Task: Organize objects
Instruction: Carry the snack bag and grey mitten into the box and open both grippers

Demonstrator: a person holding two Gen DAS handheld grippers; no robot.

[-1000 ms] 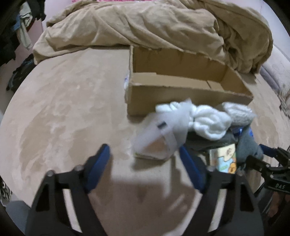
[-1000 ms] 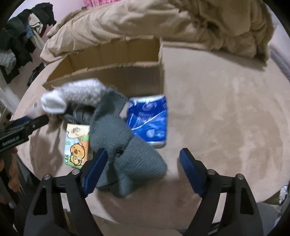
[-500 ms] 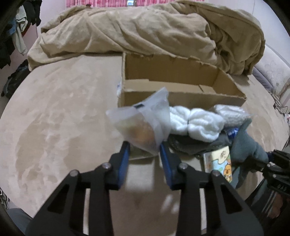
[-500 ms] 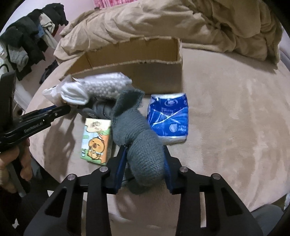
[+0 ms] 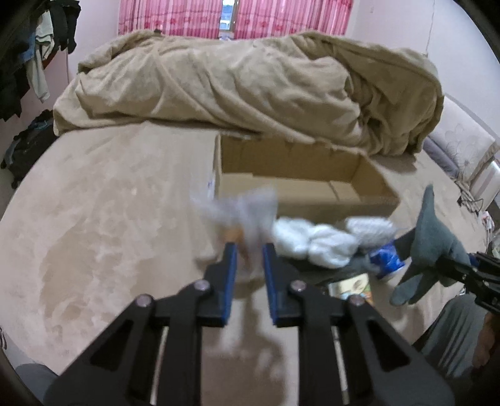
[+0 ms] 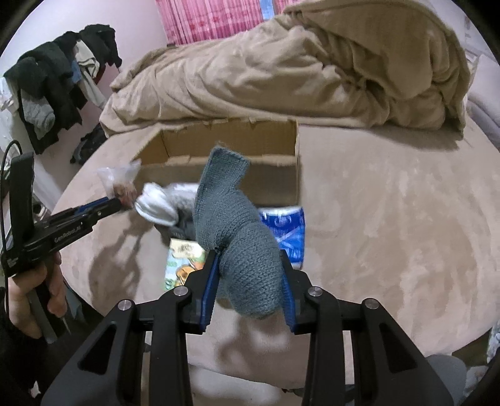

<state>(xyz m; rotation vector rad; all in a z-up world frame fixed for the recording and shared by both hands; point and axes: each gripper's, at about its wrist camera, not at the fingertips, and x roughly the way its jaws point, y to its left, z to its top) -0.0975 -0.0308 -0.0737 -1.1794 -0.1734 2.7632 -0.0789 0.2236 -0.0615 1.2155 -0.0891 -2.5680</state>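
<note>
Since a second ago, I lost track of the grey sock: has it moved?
Yes. The grey sock, clamped in the right gripper, has come up off the bed, now overlapping the cardboard box.

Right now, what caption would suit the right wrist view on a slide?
Right gripper lifts a grey sock clear of the bed; left gripper holds a snack bag beside the box.

Left tool [image 5: 248,250] clamps clear bag [image 5: 240,212] (blurred) before cardboard box [image 5: 300,175]

A bedroom: rumpled duvet [image 5: 250,90] (beige), pink curtains [image 5: 175,18]
</note>
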